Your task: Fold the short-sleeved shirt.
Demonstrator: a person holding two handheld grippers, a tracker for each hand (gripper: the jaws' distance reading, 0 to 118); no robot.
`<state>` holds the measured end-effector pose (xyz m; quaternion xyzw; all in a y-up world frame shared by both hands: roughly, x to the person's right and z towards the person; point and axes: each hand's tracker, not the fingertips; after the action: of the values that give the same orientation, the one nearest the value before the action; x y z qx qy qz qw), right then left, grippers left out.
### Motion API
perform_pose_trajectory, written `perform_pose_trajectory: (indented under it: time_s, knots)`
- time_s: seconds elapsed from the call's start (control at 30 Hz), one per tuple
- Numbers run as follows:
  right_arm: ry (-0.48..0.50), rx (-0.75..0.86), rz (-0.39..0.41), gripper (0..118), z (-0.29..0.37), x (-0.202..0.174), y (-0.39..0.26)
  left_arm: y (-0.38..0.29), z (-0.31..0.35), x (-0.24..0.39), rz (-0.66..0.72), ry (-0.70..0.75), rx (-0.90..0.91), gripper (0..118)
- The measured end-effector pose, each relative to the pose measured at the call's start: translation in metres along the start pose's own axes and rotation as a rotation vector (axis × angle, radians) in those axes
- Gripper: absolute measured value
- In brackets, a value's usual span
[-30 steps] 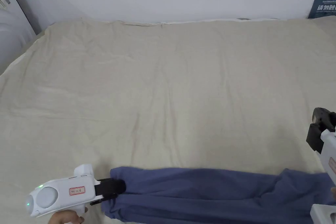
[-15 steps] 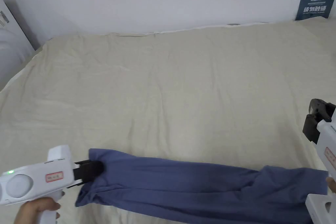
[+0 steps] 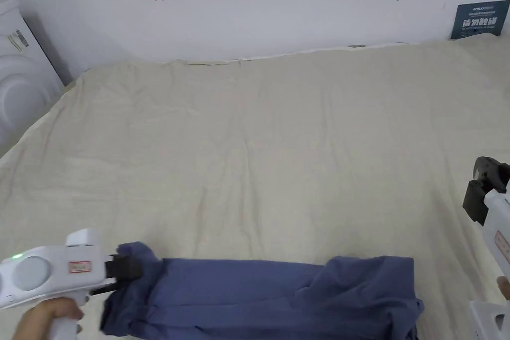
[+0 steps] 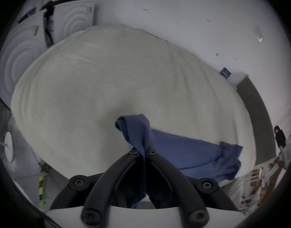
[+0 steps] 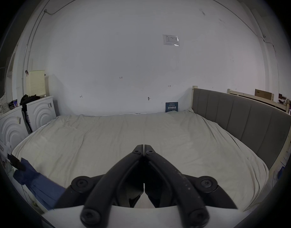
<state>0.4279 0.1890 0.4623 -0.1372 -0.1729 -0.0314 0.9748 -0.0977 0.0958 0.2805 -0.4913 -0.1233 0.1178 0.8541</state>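
Item: dark blue soft-fabric short-sleeved shirt, bunched into a long band, lying along the near edge of the wrinkled beige bed sheet.

Left gripper, white body with black jaws: jaws pinching a gathered end of the shirt, cloth standing up past the tips.

Right gripper, same make: jaws pressed together with nothing between them, hovering over the sheet, apart from the shirt's right end.

Surroundings: white wall; grey padded headboard; a hand gripping the left handle.
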Motion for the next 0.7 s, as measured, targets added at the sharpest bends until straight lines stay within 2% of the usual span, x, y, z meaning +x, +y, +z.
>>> perform_pose_trajectory:
  time_s: [0.1, 0.27, 0.43, 0.47, 0.5, 0.53, 0.57, 0.6, 0.67, 0.7]
  knots:
    - [0.005, 0.002, -0.014, 1, 0.005, 0.001, -0.001, -0.011, -0.030, 0.054, -0.082, -0.040, -0.054, 5]
    - [0.004, 0.008, -0.004, 1, 0.013, 0.006, 0.000, -0.038, -0.089, 0.118, -0.123, -0.158, -0.170, 5]
    - [-0.005, 0.008, 0.007, 1, 0.015, 0.015, -0.002, -0.062, -0.119, 0.166, -0.190, -0.123, -0.224, 7]
    - [-0.008, 0.006, 0.009, 1, 0.015, 0.016, -0.003, -0.063, -0.122, 0.170, -0.195, -0.092, -0.218, 15]
    - [-0.010, 0.006, 0.008, 1, 0.016, 0.018, -0.003, -0.062, -0.132, 0.164, -0.212, -0.088, -0.211, 34]
    - [-0.011, 0.005, 0.007, 1, 0.016, 0.019, -0.004, -0.061, -0.129, 0.163, -0.218, -0.116, -0.203, 75]
    - [-0.013, 0.004, 0.006, 1, 0.015, 0.021, -0.005, -0.058, -0.125, 0.163, -0.214, -0.178, -0.202, 103]
    - [-0.014, 0.002, 0.006, 1, 0.014, 0.022, -0.005, -0.055, -0.121, 0.163, -0.208, -0.211, -0.205, 118]
    - [-0.016, -0.001, 0.003, 1, 0.011, 0.023, -0.006, -0.053, -0.101, 0.161, -0.199, -0.214, -0.165, 111]
    - [-0.015, -0.002, 0.000, 1, 0.010, 0.023, -0.006, -0.047, -0.088, 0.155, -0.201, -0.234, -0.086, 109]
